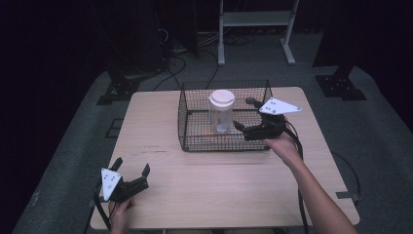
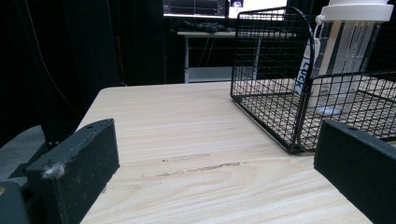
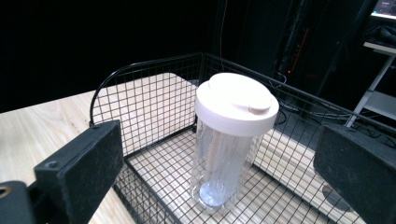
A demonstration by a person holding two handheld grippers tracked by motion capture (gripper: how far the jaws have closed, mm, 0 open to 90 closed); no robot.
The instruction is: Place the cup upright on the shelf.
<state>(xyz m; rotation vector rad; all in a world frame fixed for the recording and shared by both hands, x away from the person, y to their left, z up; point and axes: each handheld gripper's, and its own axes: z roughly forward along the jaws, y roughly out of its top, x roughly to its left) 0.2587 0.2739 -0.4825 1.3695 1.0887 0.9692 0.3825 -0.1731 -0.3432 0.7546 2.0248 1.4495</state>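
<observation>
Two grippers are in use, one per hand. The right gripper (image 1: 242,116) is held at the right wall of the wire basket (image 1: 195,141), jaws spread wide and holding nothing; in the right gripper view both jaws frame the bottle with clear air on each side. One grey three-cornered plate sits on top of this gripper, and one cable trails back along the forearm.

One clear bottle (image 1: 222,111) with one white lid (image 3: 236,102) stands upright inside the basket, near the middle of its floor, just left of the right gripper's jaw tips and not touching them.

One black wire basket rests on the far centre of the table (image 1: 234,190); it has four mesh walls and an open top.

The left gripper (image 1: 131,168) is at the near left corner of the table, well apart from the basket, jaws open and empty. In the left gripper view, the basket (image 2: 280,93) and bottle (image 2: 348,51) stand to the far right.
</observation>
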